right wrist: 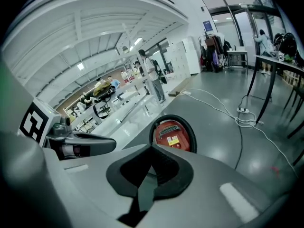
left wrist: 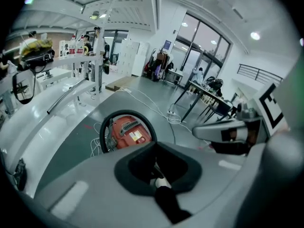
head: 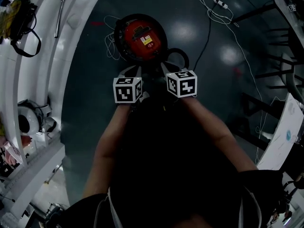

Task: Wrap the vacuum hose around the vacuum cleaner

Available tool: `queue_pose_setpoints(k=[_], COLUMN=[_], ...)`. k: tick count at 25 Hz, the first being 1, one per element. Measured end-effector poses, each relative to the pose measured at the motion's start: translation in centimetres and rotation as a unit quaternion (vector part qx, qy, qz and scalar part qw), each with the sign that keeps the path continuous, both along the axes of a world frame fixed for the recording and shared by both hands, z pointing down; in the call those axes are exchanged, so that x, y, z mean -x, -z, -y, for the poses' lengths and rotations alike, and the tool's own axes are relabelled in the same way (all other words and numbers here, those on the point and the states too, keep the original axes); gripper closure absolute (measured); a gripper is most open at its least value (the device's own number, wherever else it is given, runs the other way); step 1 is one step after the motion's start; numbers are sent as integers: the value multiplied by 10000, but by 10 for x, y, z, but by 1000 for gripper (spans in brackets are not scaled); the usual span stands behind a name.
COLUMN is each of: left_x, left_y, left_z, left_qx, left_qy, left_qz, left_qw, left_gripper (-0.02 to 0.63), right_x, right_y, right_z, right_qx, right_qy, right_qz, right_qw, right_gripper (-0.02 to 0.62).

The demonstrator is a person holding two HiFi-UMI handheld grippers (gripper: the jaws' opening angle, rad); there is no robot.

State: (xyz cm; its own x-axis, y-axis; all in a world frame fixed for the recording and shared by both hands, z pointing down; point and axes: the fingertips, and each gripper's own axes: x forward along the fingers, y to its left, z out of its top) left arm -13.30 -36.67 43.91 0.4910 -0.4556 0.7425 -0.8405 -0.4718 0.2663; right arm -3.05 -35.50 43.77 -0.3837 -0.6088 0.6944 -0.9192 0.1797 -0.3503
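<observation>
Red vacuum cleaner point(head: 142, 38) is seen on the dark floor point(head: 199, 37), in the far middle of the head view. Black vacuum hose point(head: 117, 34) is coiled round its body in a ring. A further black loop point(head: 179, 55) is seen just right of the body; probably the hose end, but the view is too dim to be sure. A tangle of white cable point(head: 110, 46) lies at the cleaner's left. Left gripper point(head: 135, 71) and right gripper point(head: 166, 68) are held side by side on the near side of the cleaner, above it and clear of the hose. Both pairs of jaws are closed together, with nothing between them. A white curved bench point(head: 71, 42) runs along the left. A power strip point(head: 220, 4) with white leads lies on the floor far right.
</observation>
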Motion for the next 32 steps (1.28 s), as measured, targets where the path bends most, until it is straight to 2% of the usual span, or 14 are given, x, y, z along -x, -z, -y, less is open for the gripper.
queue_pose_setpoints(k=[6, 9, 32], left_x=[0, -6, -15], left_y=[22, 29, 18], left_z=[14, 14, 15], left_qx=[-595, -738, -416], left_qy=[178, 101, 12], left_qz=[-346, -507, -523], left_qw=[9975, 9959, 9978], left_gripper=[597, 597, 597], right_x=[-2, -4, -11], right_y=[10, 12, 12], right_z=[6, 7, 15], right_qx=[-244, -289, -285], right_qy=[-78, -115, -219], right_qz=[-140, -152, -159], right_qw=[9996, 9994, 9992], right_gripper=[600, 601, 601])
